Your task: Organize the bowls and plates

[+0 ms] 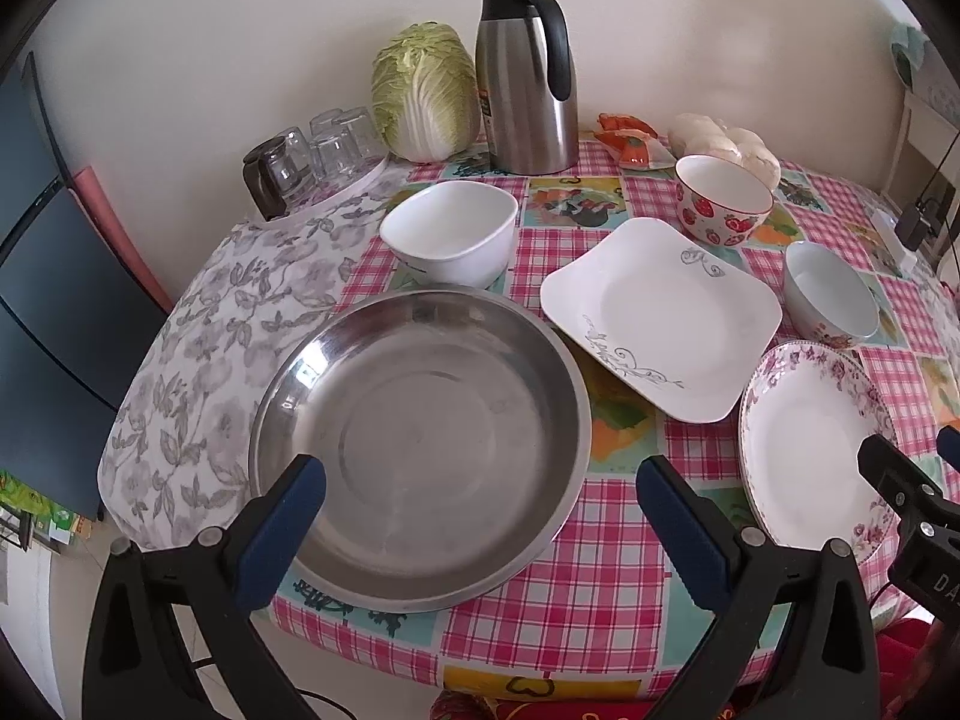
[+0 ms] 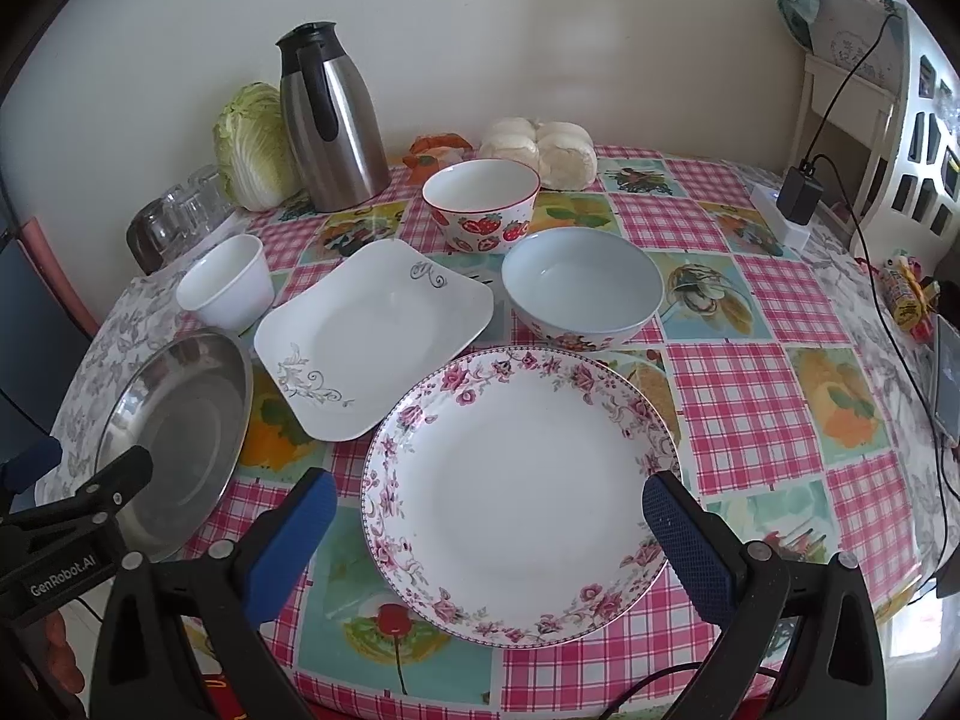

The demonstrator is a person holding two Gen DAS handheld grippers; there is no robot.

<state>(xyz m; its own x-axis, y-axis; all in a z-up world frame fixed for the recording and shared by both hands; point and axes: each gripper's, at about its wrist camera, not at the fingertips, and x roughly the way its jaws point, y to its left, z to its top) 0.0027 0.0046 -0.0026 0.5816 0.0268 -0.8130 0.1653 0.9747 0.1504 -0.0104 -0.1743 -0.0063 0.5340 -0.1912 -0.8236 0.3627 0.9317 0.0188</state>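
Steel pan (image 1: 420,444) sits near-left, dead ahead of the left gripper (image 1: 480,516), floral plate (image 2: 522,495) near-right, ahead of the right gripper (image 2: 489,531); both grippers spread wide, empty.

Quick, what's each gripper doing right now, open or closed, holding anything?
Left gripper: open, holding nothing, above the steel pan.
Right gripper: open, holding nothing, above the floral plate.

**Two wrist views over one table**

From the left wrist we look forward and down between blue fingers (image 1: 282,522), close over the steel pan (image 1: 420,450) at centre frame; from the right wrist we face the same wall, close over the floral plate (image 2: 522,498); both views share the square plate (image 1: 660,312), the bowls and the thermos (image 2: 333,120).
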